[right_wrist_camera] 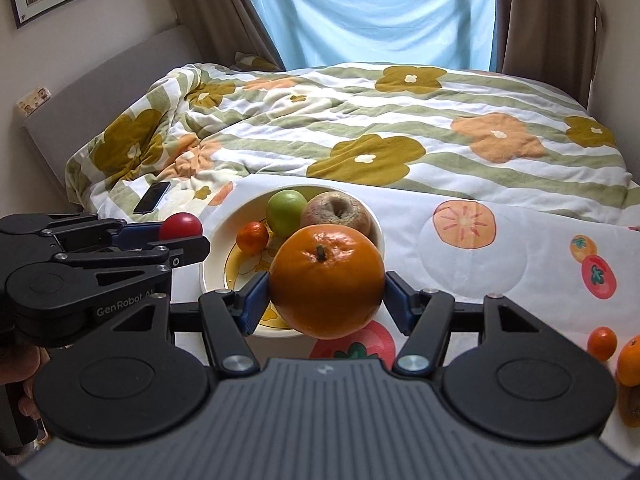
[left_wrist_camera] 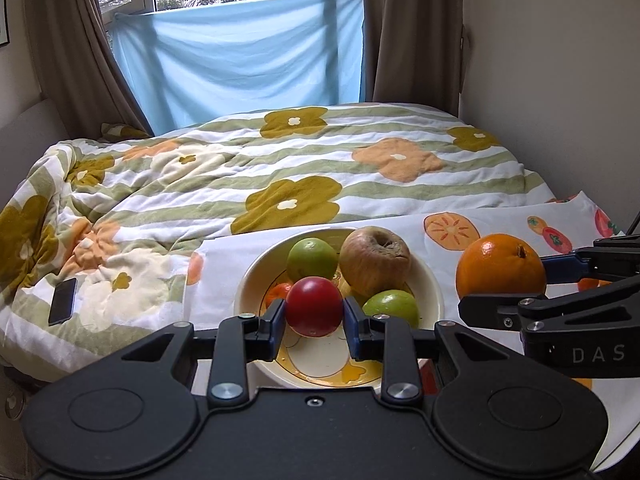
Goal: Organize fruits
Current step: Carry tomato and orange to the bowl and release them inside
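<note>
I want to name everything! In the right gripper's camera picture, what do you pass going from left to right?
Left gripper holding the red fruit → small orange fruit in the bowl → big orange in the right gripper → small orange fruit on the cloth.

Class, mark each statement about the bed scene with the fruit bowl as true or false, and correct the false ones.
1. The left gripper grips a small red round fruit. True.
2. The right gripper is empty. False: it holds a large orange.
3. The round cream bowl holds a wrinkled brown apple. True.
4. A dark phone lies in the bowl. False: it lies on the flowered quilt.
5. The bowl is empty. False: several fruits lie in it.
</note>
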{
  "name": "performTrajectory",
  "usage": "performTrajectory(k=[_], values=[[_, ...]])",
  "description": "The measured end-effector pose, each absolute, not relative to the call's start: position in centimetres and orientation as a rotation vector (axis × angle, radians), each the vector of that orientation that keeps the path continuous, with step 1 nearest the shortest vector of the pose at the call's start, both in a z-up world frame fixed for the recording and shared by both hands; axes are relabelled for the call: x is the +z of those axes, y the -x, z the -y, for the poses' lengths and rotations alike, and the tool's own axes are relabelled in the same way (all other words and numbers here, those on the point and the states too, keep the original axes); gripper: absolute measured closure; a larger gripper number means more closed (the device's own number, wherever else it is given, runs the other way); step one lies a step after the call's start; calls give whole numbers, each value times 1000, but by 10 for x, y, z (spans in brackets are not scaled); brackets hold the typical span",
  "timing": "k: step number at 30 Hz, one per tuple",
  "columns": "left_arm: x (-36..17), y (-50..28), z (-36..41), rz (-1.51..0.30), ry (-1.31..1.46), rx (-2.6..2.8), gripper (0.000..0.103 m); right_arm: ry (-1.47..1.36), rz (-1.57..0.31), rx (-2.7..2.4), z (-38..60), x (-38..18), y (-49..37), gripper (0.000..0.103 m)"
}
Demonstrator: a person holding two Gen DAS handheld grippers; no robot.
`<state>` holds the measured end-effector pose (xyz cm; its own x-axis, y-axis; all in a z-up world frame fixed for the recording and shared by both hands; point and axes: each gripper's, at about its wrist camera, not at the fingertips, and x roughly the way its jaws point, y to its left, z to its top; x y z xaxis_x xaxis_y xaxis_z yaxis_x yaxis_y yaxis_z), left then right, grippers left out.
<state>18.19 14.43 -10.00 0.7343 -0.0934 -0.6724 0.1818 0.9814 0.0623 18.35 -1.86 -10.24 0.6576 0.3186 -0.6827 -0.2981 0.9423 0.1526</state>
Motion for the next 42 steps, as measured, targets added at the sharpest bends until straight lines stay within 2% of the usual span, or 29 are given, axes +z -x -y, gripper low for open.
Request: performTrajectory(k=[14, 24, 26, 27, 28, 30, 42], values=[[-153, -232, -183, -847, -153, -279, 69, -32, -859, 255, -28, -141, -202, 27], [-164, -244, -183, -874, -168, -329, 68, -31, -873, 209, -37, -148, -204, 27], [-162, -244, -186, -870, -155, -324, 61, -29, -874, 210, -38, -149, -204, 27], [-160, -243, -188, -864, -149, -319, 47, -27, -875, 212, -39, -150, -204, 27], [-156, -241, -191, -851, -142, -312, 28, -24, -876, 215, -41, -150, -205, 27], [-149, -237, -197, -816, -128, -299, 10, -17, -874, 221, -44, -152, -204, 27], [-131, -225, -226, -782, -75, -230, 9, 69, -865, 293, -78, -157, -203, 27]])
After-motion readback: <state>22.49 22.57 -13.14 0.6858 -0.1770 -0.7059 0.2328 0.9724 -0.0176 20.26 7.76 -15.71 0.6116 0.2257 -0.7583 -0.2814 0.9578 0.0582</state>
